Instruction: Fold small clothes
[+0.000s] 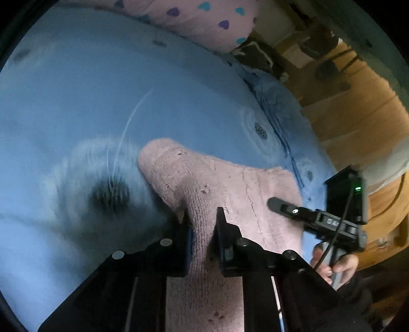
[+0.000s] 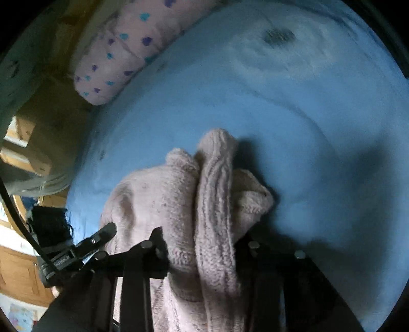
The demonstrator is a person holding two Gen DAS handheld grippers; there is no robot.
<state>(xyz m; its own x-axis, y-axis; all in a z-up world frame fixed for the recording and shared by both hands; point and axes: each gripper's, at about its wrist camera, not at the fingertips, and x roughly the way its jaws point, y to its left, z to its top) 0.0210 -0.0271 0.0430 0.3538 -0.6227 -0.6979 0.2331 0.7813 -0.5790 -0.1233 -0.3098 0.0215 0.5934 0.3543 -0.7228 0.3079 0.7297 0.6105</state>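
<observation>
A small pale pink knitted garment (image 1: 219, 184) hangs over the blue bed sheet (image 1: 102, 89). My left gripper (image 1: 202, 217) is shut on a fold of the pink garment, which runs between its fingers. My right gripper (image 2: 202, 242) is shut on a bunched part of the same garment (image 2: 163, 194), which fills the gap between its fingers. The right gripper also shows at the right of the left wrist view (image 1: 281, 205), against the garment's edge. The left gripper shows at the lower left of the right wrist view (image 2: 102, 236).
A pink pillow with blue and purple hearts (image 1: 204, 18) lies at the far end of the bed; it also shows in the right wrist view (image 2: 120, 53). A wooden floor (image 1: 358, 122) and furniture lie beyond the bed's edge. The sheet (image 2: 281, 115) has dark round tufts.
</observation>
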